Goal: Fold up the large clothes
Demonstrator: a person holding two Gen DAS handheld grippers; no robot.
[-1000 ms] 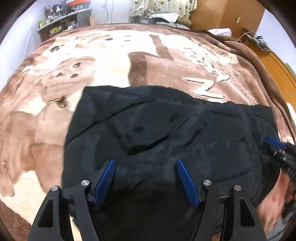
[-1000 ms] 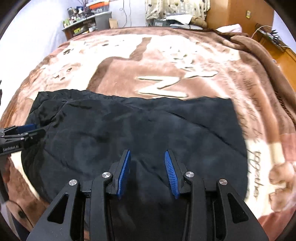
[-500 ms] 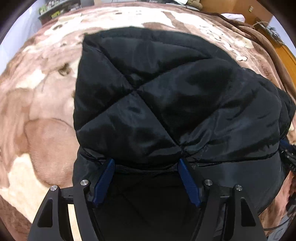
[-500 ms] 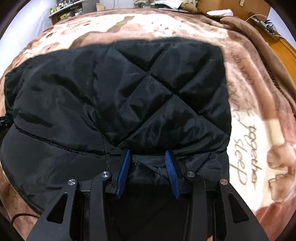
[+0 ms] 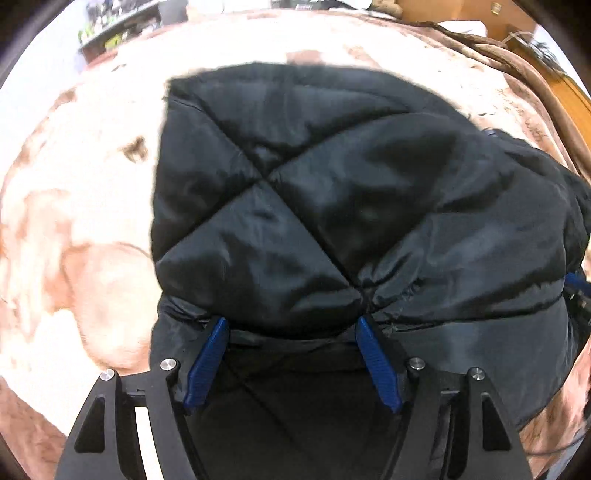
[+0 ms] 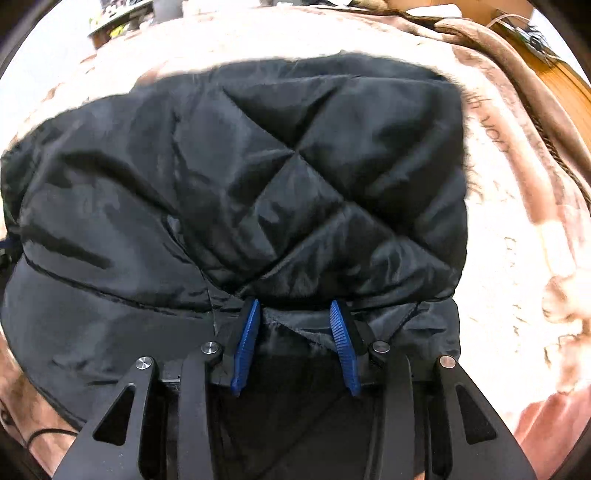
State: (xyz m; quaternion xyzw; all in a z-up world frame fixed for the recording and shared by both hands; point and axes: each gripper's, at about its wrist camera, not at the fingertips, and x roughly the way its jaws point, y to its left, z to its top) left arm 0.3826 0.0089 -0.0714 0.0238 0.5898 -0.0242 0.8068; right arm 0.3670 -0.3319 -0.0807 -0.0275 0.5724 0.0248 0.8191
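A large black quilted jacket (image 5: 332, 206) lies on a brown and cream blanket (image 5: 74, 206) and fills most of both views (image 6: 258, 184). Its near part is doubled over, showing the diamond-stitched lining above a smooth hem band. My left gripper (image 5: 291, 325) is open, its blue pads either side of the folded edge. My right gripper (image 6: 295, 306) is also open, its pads at the fold edge where a scrap of lining hangs between them. The right gripper's blue tip (image 5: 576, 282) peeks out at the jacket's right edge in the left wrist view.
The blanket (image 6: 517, 221) spreads around the jacket on all sides. A wooden cabinet (image 6: 569, 85) with cables stands at the far right. A cluttered shelf (image 5: 118, 33) stands at the far left. A thin cable (image 6: 37, 435) lies near the lower left.
Both grippers dropped from above the flat jacket to its near edge; the jacket now shows its quilted lining, folded over. In the last half second both moved slightly closer.
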